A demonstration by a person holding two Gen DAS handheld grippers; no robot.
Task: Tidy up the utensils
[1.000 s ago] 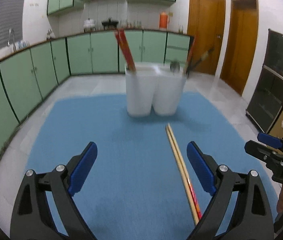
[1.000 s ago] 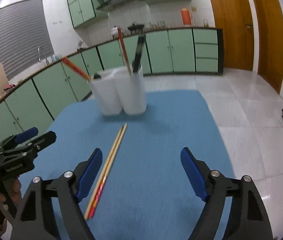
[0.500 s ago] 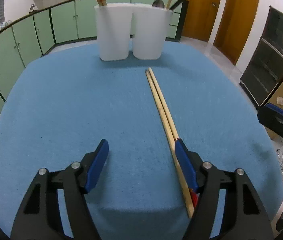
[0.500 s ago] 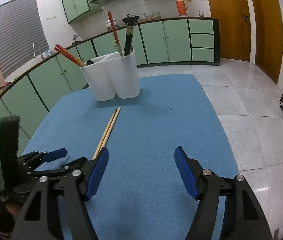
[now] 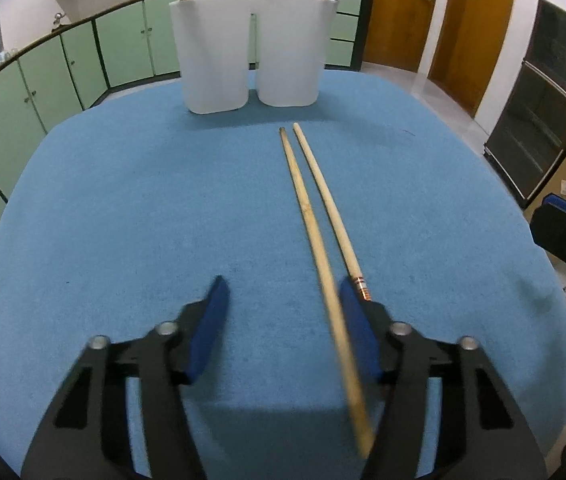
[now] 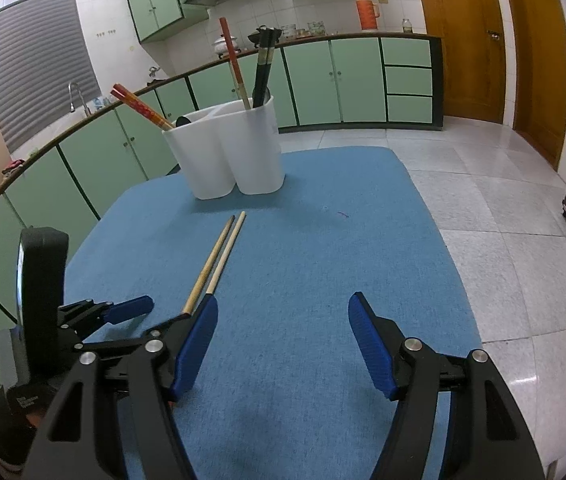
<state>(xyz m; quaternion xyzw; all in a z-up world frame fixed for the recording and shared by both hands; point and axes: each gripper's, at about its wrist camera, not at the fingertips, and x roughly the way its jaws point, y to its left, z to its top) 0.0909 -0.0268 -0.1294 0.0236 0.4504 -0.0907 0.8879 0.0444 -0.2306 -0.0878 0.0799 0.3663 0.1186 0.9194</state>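
- The blue table mat (image 5: 123,208) carries everything.
- The white two-compartment holder (image 5: 251,48) stands at its far end, with chopsticks already in both compartments.
- The left gripper (image 5: 281,320) sits low over the mat, jaws apart, its right pad beside the chopsticks' near ends.
- The right gripper (image 6: 283,340) hovers, jaws wide apart, holding nothing.
- Two loose wooden chopsticks (image 5: 311,208) lie side by side, pointing toward the holder.

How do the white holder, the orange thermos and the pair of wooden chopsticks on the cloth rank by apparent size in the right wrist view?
1. White holder, clearly largest.
2. Pair of wooden chopsticks: long but very thin.
3. Orange thermos, smallest; it stands far back on the counter, so distance shrinks it.
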